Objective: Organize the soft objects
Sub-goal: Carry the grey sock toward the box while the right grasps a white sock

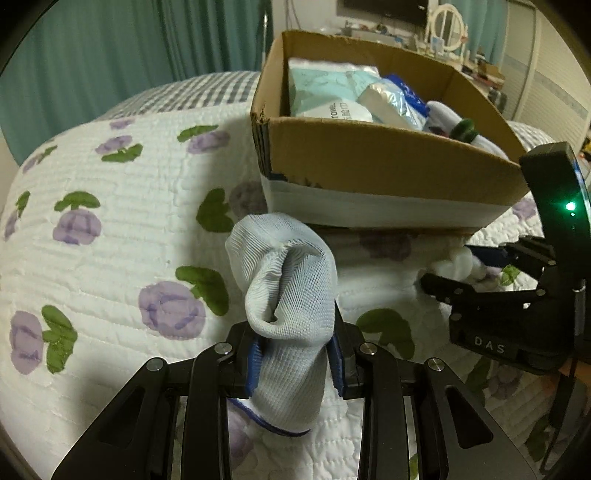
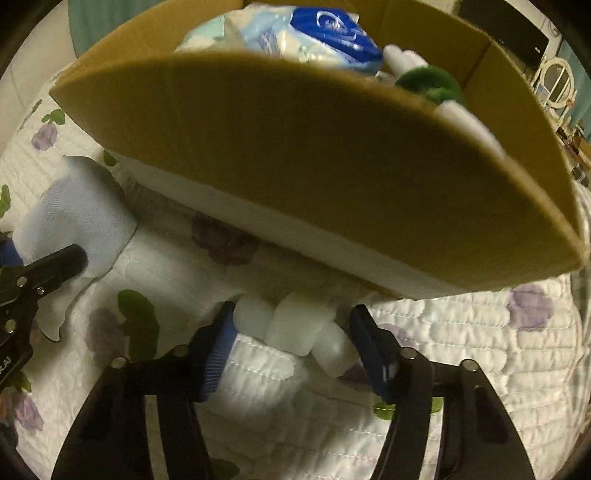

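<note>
A light blue knitted sock [image 1: 288, 295] stands up between the blue pads of my left gripper [image 1: 295, 354], which is shut on it above the quilt; the sock [image 2: 81, 218] also shows at the left of the right wrist view. My right gripper [image 2: 293, 332] is down on the quilt at the foot of the cardboard box [image 2: 295, 166]. Its pads touch both sides of a white fluffy soft item [image 2: 295, 325]. The left wrist view shows that gripper [image 1: 465, 269] at the right with the white item [image 1: 456, 262] between its fingers.
The open cardboard box [image 1: 388, 166] sits on a white quilt with purple flowers [image 1: 110, 221]. It holds tissue packs [image 1: 332, 88], a blue packet [image 2: 332, 29] and a green and white plush piece [image 2: 432, 85]. Teal curtains hang behind the bed.
</note>
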`<state>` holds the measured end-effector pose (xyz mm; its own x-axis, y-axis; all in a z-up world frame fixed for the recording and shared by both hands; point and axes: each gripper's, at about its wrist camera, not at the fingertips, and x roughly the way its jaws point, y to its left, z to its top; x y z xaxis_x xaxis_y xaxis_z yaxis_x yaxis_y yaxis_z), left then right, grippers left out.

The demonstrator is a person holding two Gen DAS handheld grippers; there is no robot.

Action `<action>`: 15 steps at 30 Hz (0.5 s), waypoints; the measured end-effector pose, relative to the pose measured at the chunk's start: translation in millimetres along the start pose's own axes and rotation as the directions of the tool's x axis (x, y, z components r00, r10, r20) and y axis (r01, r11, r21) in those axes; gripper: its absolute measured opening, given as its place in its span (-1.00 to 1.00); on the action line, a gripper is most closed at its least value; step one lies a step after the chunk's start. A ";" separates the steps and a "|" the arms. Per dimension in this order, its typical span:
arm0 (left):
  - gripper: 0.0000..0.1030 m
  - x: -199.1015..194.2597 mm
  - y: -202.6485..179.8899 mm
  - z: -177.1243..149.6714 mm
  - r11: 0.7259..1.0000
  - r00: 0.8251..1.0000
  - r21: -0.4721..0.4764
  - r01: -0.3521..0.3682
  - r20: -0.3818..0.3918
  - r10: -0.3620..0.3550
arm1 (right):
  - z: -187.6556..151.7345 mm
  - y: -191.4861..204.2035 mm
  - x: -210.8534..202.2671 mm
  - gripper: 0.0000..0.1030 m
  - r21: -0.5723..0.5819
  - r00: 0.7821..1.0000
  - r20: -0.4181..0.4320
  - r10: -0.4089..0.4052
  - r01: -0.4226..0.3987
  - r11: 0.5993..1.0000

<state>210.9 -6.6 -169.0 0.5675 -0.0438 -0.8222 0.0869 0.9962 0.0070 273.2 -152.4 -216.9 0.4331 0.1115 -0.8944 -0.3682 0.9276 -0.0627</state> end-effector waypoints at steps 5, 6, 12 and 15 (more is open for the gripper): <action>-0.43 -4.2 3.1 -3.4 1.000 1.000 -0.026 0.015 0.003 -0.015 | -4.3 6.1 -8.4 -0.16 -0.012 1.000 0.016 0.010 -0.010 1.000; -0.43 -5.4 3.1 -4.1 1.000 1.000 -0.027 0.016 0.001 -0.016 | -6.1 7.7 -11.8 -0.20 -0.019 1.000 0.026 0.005 -0.004 1.000; -0.43 -25.2 -3.1 -3.5 0.999 0.999 -0.018 0.036 0.014 -0.036 | -14.3 11.5 -39.2 -0.53 -0.025 0.998 0.067 0.015 -0.014 1.000; -0.43 -46.3 -10.9 -2.3 0.999 0.998 0.004 0.042 0.046 -0.042 | -23.6 12.3 -61.1 -0.80 -0.025 0.995 0.098 0.012 -0.009 1.000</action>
<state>181.8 -15.3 -132.3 0.6008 -0.0888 -0.7945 0.1136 0.9932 -0.0251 222.8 -156.2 -173.5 0.5074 0.1569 -0.8473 -0.3930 0.9172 -0.0656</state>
